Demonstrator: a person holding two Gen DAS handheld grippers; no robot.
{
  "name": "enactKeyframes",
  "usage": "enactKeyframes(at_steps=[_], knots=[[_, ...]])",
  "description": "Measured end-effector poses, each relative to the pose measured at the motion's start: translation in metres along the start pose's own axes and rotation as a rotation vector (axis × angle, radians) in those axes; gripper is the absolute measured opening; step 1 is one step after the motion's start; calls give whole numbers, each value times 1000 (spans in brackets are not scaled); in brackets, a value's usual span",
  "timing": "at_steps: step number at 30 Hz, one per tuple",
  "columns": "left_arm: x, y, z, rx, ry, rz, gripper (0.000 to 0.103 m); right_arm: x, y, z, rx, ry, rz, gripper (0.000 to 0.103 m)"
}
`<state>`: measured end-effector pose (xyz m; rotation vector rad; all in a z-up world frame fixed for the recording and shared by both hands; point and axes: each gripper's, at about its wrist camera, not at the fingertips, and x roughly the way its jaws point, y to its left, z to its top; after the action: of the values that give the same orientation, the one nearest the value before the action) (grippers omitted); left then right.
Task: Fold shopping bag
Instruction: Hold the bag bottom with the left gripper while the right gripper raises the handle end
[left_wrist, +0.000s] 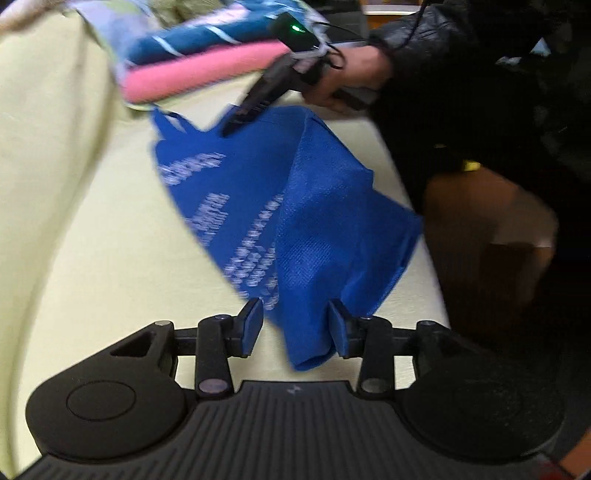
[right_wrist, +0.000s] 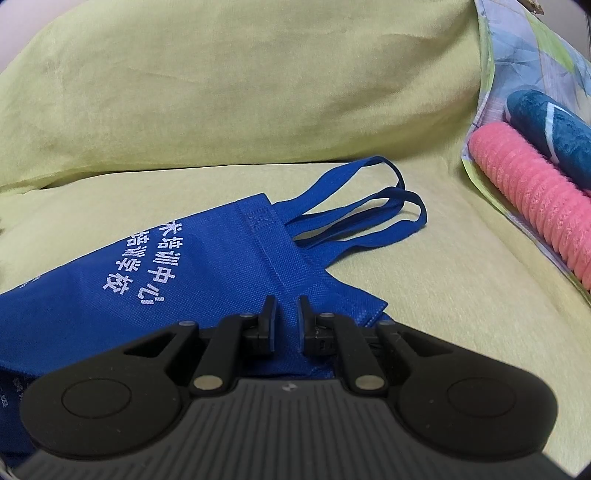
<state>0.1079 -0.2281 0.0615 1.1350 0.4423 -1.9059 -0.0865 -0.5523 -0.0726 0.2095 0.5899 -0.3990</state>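
A blue non-woven shopping bag (right_wrist: 207, 266) with white printed characters lies on a pale yellow-green sofa seat (right_wrist: 424, 295), its back cushion (right_wrist: 240, 85) rising behind. In the right wrist view the bag's two loop handles (right_wrist: 369, 206) trail off its top hem toward the right, lying flat on the seat, one loop just beyond the other.

The right gripper (right_wrist: 287, 317) sits low over the near corner of the bag, beside the stitched hem. Its fingers (right_wrist: 269, 321) stand a narrow way apart with blue fabric showing in the gap; whether they pinch any cloth cannot be told. In the left wrist view this same gripper appears at the far edge of the bag, held by a hand (left_wrist: 343, 77) in a dark sleeve (left_wrist: 443, 55), though that picture is blurred.

The left gripper (left_wrist: 295, 325) is at the opposite end of the bag. Its fingers (left_wrist: 251, 325) are spread wide, and a raised fold of the blue cloth (left_wrist: 314, 332) comes down between them, lying against the right-hand finger and clear of the left one. The bag here is partly doubled, one flap standing up in a ridge along its right half.

At the right end of the seat a stack of folded cloths rests on a patterned sheet (right_wrist: 535, 55): a pink ribbed towel (right_wrist: 535, 199) below, a dark teal striped towel (right_wrist: 546, 125) on top.
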Motion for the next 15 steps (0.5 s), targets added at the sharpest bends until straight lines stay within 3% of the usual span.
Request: enactKeyframes(at_steps=[3,4,5,6,11,15], knots=[[17,2,3,6,64,-105,39,1,-1,0,5,-1,2,7],[20,1,4,-3,81,-112,33,1,0,0,3,-1,0,7],[18,-1,3,-29,84,-85,18,2,0,0,0,-1,-3,7],[17,-3,3,-56,88,-58,14,2,1,0,-5,0,-6,7],[21,-53,2,-124,119,234,4,3,4,1,-16,10,-18,7],[37,-95,8,-167,179,482,3,3,6,1,-25,14,-28,7]])
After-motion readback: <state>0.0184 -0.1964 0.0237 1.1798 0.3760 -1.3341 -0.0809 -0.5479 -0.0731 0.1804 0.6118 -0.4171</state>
